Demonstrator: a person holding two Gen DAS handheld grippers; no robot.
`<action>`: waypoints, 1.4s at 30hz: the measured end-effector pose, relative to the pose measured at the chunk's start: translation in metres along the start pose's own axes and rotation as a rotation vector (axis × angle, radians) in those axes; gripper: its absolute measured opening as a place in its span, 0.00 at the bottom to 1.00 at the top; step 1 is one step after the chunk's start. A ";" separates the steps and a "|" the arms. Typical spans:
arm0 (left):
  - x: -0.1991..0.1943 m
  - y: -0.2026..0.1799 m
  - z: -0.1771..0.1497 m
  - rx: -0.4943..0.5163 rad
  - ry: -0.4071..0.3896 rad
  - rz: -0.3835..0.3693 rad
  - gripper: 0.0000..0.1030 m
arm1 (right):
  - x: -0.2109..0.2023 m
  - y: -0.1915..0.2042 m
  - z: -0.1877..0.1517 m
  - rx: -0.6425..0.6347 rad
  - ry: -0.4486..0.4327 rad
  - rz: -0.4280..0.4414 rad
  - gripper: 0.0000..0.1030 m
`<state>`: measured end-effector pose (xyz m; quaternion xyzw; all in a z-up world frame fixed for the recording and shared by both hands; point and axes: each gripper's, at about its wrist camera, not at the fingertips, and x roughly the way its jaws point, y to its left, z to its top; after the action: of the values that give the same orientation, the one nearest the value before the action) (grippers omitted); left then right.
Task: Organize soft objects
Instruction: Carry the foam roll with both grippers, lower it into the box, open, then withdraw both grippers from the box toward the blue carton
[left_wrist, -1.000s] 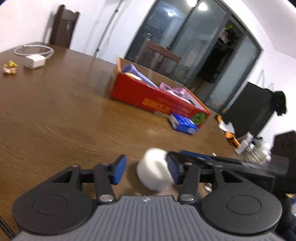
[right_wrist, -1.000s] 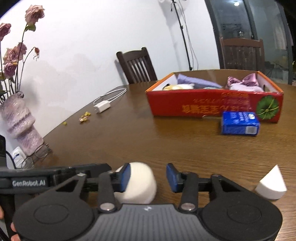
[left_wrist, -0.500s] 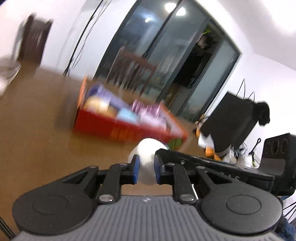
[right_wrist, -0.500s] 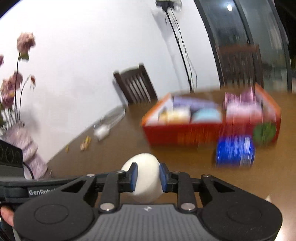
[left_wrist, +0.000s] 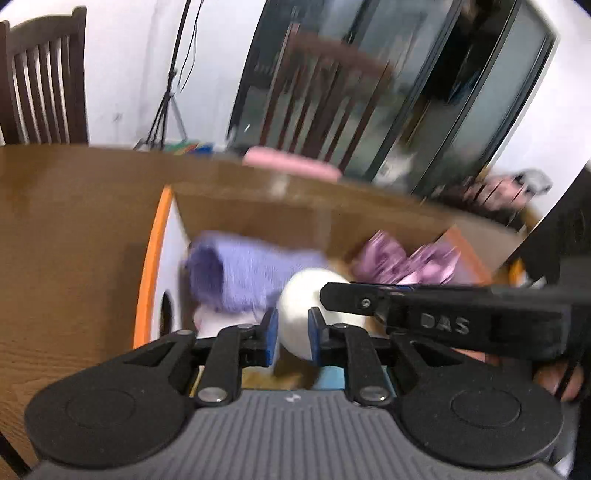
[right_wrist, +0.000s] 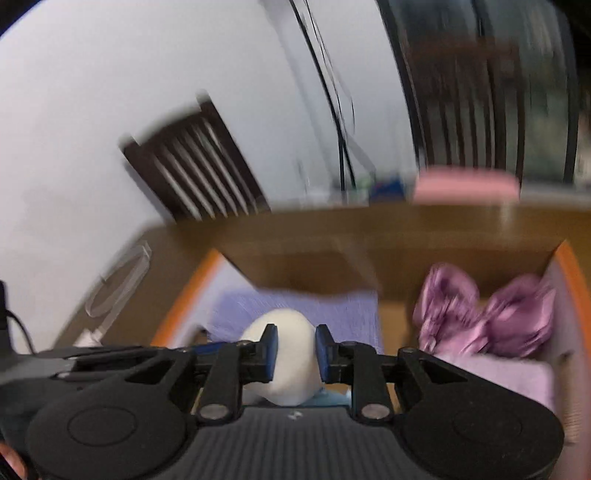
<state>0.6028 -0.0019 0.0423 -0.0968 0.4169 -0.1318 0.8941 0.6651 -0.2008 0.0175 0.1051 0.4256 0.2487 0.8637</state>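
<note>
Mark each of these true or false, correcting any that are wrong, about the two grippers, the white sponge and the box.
1. The left gripper is shut on the white sponge. True.
2. The right gripper hangs open and empty. False: its pads squeeze the same white sponge.
3. The sponge is held over the open box. True.
4. A purple cloth lies in the box. True.
5. The box's rim is green. False: it is orange.

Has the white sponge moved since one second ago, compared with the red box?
Yes. The white sponge, squeezed by both the left gripper and the right gripper, went from the table to above the open box.
</note>
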 end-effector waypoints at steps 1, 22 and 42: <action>0.004 0.002 -0.003 0.022 0.017 0.015 0.15 | 0.013 -0.004 0.001 0.008 0.047 0.006 0.21; -0.145 -0.028 -0.017 0.146 -0.217 0.085 0.40 | -0.129 0.024 -0.006 -0.139 -0.168 -0.071 0.43; -0.270 -0.108 -0.164 0.268 -0.412 0.089 0.63 | -0.303 0.063 -0.150 -0.305 -0.391 -0.156 0.70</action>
<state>0.2928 -0.0291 0.1633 0.0165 0.2087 -0.1238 0.9700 0.3696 -0.3092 0.1567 -0.0132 0.2149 0.2177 0.9520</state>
